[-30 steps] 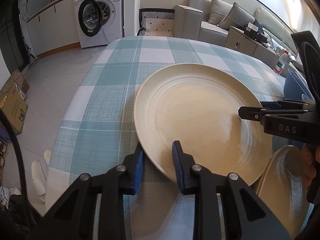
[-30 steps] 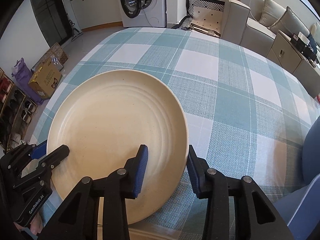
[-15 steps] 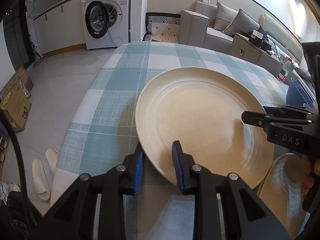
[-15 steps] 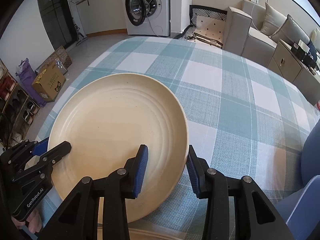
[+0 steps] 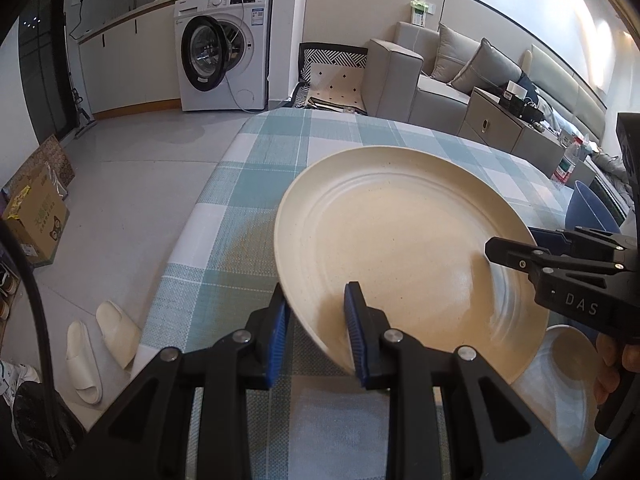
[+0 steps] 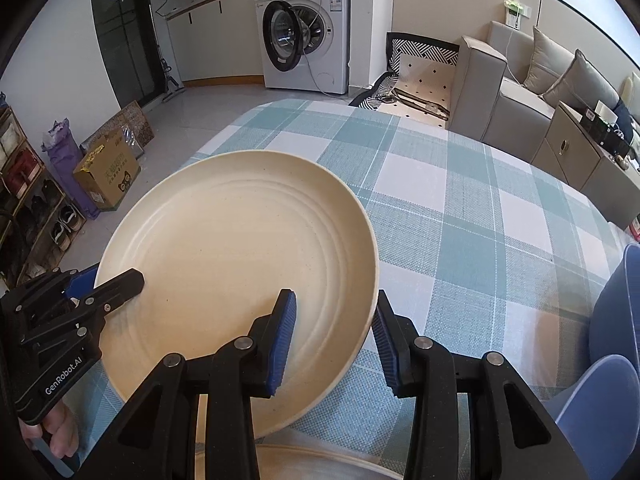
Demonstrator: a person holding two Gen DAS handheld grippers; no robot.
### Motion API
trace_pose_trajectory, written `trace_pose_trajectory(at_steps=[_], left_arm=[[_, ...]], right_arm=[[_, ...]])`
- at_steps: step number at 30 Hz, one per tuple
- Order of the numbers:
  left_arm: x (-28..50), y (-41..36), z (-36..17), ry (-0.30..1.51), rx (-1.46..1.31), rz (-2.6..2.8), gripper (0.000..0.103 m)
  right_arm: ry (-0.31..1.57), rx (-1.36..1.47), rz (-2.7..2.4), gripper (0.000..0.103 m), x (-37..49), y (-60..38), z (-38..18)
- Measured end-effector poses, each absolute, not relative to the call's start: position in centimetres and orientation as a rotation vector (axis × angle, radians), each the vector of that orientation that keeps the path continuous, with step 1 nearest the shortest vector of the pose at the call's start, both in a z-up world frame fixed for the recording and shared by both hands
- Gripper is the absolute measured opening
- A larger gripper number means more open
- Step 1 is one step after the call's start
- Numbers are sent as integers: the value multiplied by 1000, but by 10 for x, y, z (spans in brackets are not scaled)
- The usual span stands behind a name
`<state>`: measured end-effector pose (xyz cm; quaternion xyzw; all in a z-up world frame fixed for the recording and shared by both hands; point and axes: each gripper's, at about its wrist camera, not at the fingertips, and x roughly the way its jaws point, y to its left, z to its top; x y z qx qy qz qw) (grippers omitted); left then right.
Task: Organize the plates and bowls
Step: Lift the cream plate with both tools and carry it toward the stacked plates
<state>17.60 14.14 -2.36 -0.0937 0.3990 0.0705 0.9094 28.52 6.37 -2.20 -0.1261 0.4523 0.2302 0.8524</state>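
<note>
A large cream plate [image 5: 404, 248] is held level above the checked table, gripped on two sides. My left gripper [image 5: 316, 336] is shut on its near-left rim. My right gripper [image 6: 332, 332] is shut on its right rim; it shows in the left wrist view [image 5: 516, 248] at the plate's far right edge. The plate fills the left half of the right wrist view [image 6: 236, 264], where the left gripper [image 6: 108, 284] clamps its left rim. A second cream plate [image 5: 568, 384] lies on the table below, at the lower right.
The table has a teal-and-white checked cloth [image 6: 460, 216]. Blue bowls [image 6: 616, 320] stand at the right edge. Beyond the table are a washing machine [image 5: 224, 68], a grey sofa [image 5: 448, 76], a cardboard box [image 5: 32, 216] and slippers [image 5: 100, 340] on the floor.
Both grippers have lifted the plate higher above the table, keeping their hold. The view now shows more of the room and the far table edge.
</note>
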Motion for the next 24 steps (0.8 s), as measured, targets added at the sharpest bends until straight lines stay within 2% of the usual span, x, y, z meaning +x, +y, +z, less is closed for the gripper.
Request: trace_pose_trajectory(at_steps=[24], left_arm=[[162,112,7,774,-127,85,26]], right_arm=[[917,-213,472,39,255,22,4]])
